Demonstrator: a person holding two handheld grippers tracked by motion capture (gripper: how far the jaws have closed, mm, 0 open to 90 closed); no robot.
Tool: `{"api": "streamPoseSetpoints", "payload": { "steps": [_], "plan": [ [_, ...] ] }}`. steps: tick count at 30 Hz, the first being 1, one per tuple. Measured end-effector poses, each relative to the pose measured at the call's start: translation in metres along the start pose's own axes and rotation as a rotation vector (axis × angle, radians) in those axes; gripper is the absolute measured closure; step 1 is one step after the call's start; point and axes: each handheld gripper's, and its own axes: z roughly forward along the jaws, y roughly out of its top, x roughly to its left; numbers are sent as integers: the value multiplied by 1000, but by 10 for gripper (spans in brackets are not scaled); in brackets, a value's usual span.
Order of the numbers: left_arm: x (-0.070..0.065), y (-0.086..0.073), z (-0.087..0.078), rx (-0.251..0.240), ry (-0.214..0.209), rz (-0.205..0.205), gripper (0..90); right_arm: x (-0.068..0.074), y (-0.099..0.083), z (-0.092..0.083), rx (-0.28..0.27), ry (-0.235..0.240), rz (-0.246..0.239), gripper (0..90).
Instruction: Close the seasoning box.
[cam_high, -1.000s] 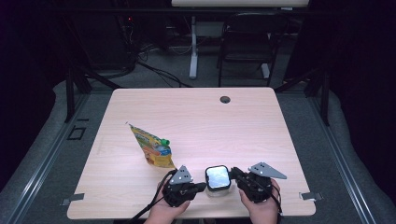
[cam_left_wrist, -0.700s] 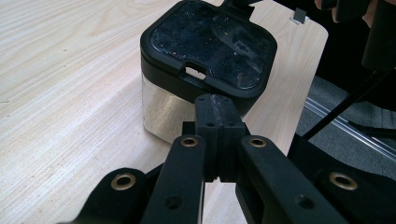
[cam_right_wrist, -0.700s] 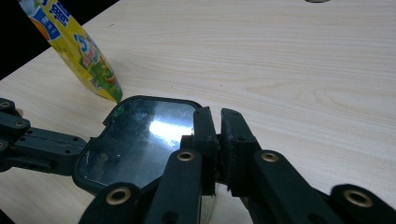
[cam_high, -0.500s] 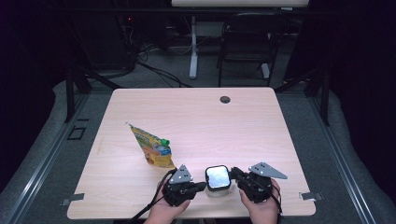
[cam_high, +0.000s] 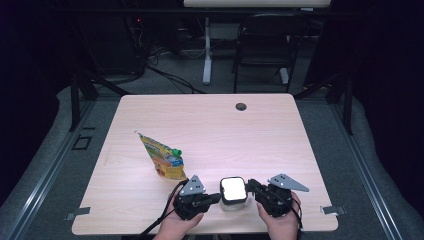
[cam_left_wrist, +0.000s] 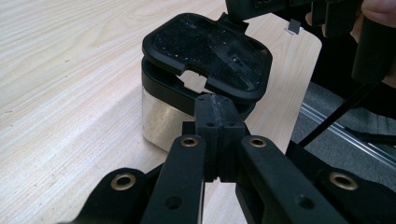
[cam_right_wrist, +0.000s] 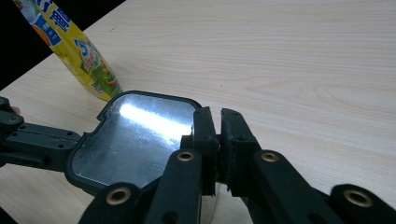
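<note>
A small clear container with a black-rimmed, shiny lid (cam_high: 233, 192) stands near the table's front edge, between my two grippers. My left gripper (cam_high: 217, 198) meets its left side; in the left gripper view the pads (cam_left_wrist: 215, 116) are pressed together against the black rim under the lid (cam_left_wrist: 205, 51), with nothing seen between them. My right gripper (cam_high: 250, 186) is at the container's right side; its jaws (cam_right_wrist: 219, 133) stand a thin slit apart, clamped on the lid's edge (cam_right_wrist: 135, 135). A yellow pouch with a green cap (cam_high: 161, 157) stands upright to the left, behind the left gripper.
The wooden table (cam_high: 210, 125) has a dark cable hole (cam_high: 241, 106) at the back. Its front edge lies just under the hands. A chair (cam_high: 267, 45) and cables sit on the floor beyond the table. The pouch (cam_right_wrist: 74, 46) is close behind the container.
</note>
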Motion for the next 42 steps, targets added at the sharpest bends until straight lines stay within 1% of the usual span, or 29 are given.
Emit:
{"api": "streamPoseSetpoints", "payload": {
  "steps": [4,10,14,16,18,22,23,24,26,28,29,30,31,32,35,37,39,40,42],
  "plan": [
    [0,-1,2,9,6,1,900,1,0,0,-1,-6,-6,850],
    [-1,-1,3,13,3,7,899,1,0,0,-1,-4,-6,850],
    [-1,0,3,6,2,4,899,0,-1,0,-10,3,3,848],
    [-1,0,2,-3,-1,1,899,1,-2,0,-13,-2,-1,847],
    [-2,1,1,-6,2,2,899,2,-1,-1,-7,-10,-14,840],
    [-2,4,0,-14,0,11,899,4,3,-3,1,0,-37,786],
    [-3,5,-1,-16,0,14,898,7,7,-7,-9,-3,-57,774],
    [-3,6,-1,-17,-1,13,898,7,7,-7,-9,-3,-57,774],
    [-4,7,-1,-21,1,17,897,10,11,-13,-15,-14,-92,760],
    [-4,10,-2,-23,0,23,896,14,13,-20,-14,-11,-116,743],
    [-5,11,-2,-24,0,21,896,14,13,-20,-14,-11,-116,743],
    [-5,12,-3,-27,-1,27,895,16,13,-22,-12,-8,-124,742],
    [-5,13,-3,-30,-2,24,894,19,10,-25,4,-9,-152,740],
    [-6,14,-4,-27,4,28,894,19,10,-25,4,-9,-152,740],
    [-7,17,-4,-35,1,33,894,23,4,-30,10,3,-165,730],
    [-8,21,-4,-38,1,34,893,27,-3,-32,14,1,-193,700],
    [-8,22,-5,-36,7,37,893,28,-5,-33,13,0,-202,692],
    [-9,23,-5,-41,2,38,893,29,-7,-33,14,0,-211,686],
    [-9,25,-5,-46,2,39,893,31,-10,-36,11,11,-224,664]
  ]
}}
